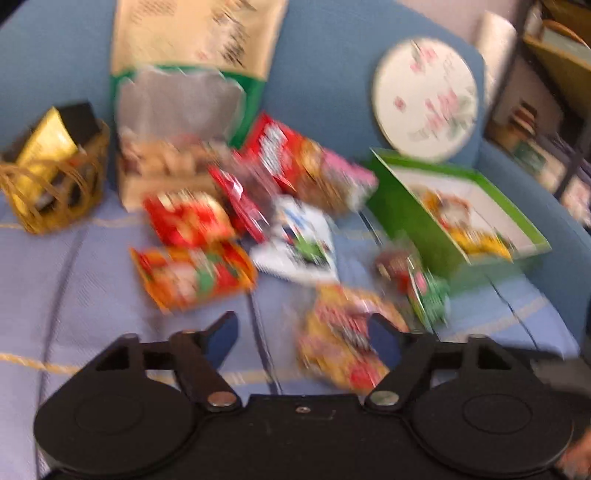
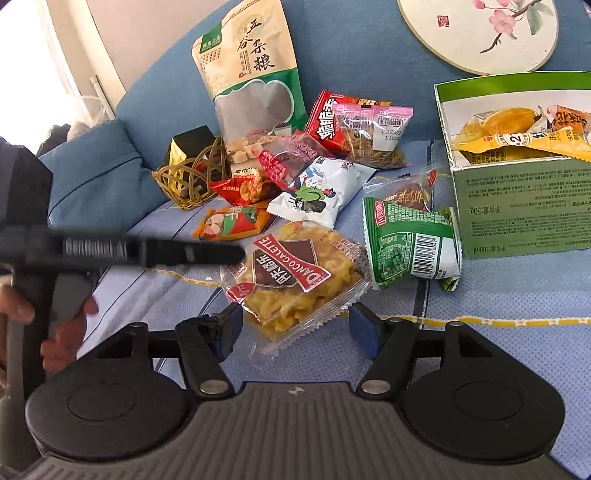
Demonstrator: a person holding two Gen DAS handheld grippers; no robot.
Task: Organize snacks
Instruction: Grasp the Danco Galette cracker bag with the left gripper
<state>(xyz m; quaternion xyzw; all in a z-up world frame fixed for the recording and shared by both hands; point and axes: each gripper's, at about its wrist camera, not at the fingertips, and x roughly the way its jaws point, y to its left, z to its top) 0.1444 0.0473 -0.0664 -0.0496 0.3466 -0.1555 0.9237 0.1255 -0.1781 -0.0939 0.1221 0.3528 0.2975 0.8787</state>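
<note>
Left gripper (image 1: 303,332): jaws spread wide over the blue cloth, nothing pinched; its own view is smeared with blur.
Left gripper from the right: a dark bar (image 2: 147,251) crossing in from the left edge, blurred, tip just beside the galette packet; the hand (image 2: 55,325) on its grip is half cut off.
Right gripper (image 2: 295,328): fingers apart, the clear corner of the galette packet lying between them; pads not pressing on it.
Galette packet (image 2: 295,280): flat on the cloth, closest to both grippers; in the left view only a yellow-red smudge (image 1: 340,347).
Green packet (image 2: 410,251): barcode up, lying against the front wall of the green box.
Green box (image 2: 524,210): open top, yellow wrapped snacks inside; its right side is cut off by the frame.
Snack pile (image 2: 321,184): white, red and orange packets overlapping, lower ones partly hidden.
Woven basket (image 2: 188,181): left of the pile, holding a dark box and a yellow one, contents barely readable.
Tall grain bag (image 2: 251,77): upright against the sofa back.
Round fan (image 2: 480,33): top cropped.
</note>
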